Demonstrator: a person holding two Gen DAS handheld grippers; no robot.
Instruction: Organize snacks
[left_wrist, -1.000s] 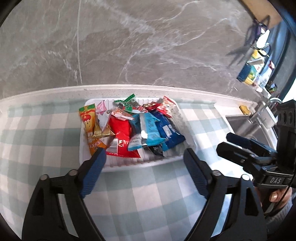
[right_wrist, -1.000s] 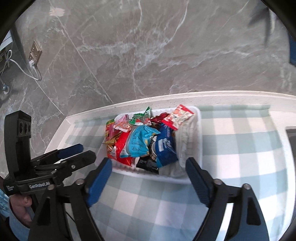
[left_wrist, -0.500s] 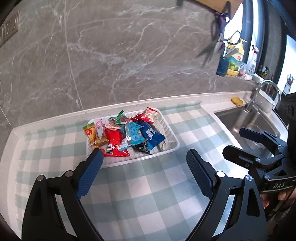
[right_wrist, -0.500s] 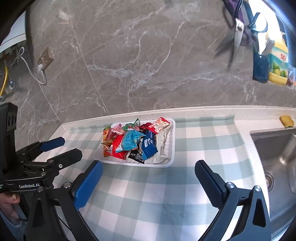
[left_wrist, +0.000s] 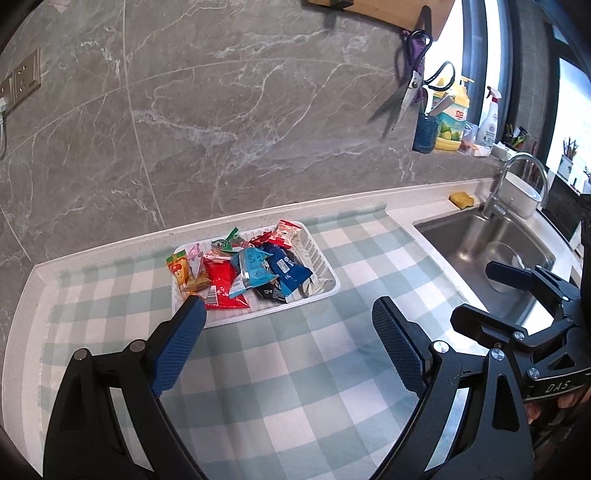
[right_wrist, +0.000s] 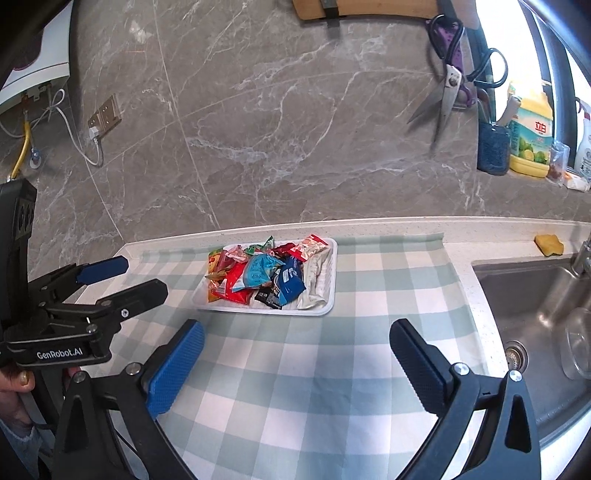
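Note:
A white tray (left_wrist: 325, 258) sits on the green checked cloth near the back wall, filled with several snack packets: red (left_wrist: 221, 284), light blue (left_wrist: 251, 267), dark blue (left_wrist: 290, 269) and orange (left_wrist: 177, 267). It also shows in the right wrist view (right_wrist: 328, 306). My left gripper (left_wrist: 288, 325) is open and empty, held above the cloth in front of the tray. My right gripper (right_wrist: 295, 343) is open and empty, also in front of the tray. Each gripper shows in the other's view, the right (left_wrist: 495, 295) and the left (right_wrist: 125, 277).
A steel sink (left_wrist: 480, 243) with a tap (left_wrist: 517, 177) lies right of the cloth. A yellow sponge (right_wrist: 549, 244) sits behind it. Scissors (right_wrist: 447, 85) hang on the marble wall. Bottles (right_wrist: 532, 136) stand on the ledge. A glass (right_wrist: 576, 343) is in the sink.
Both grippers have pulled back and up from the tray, which now looks smaller and farther. Both stay open and empty.

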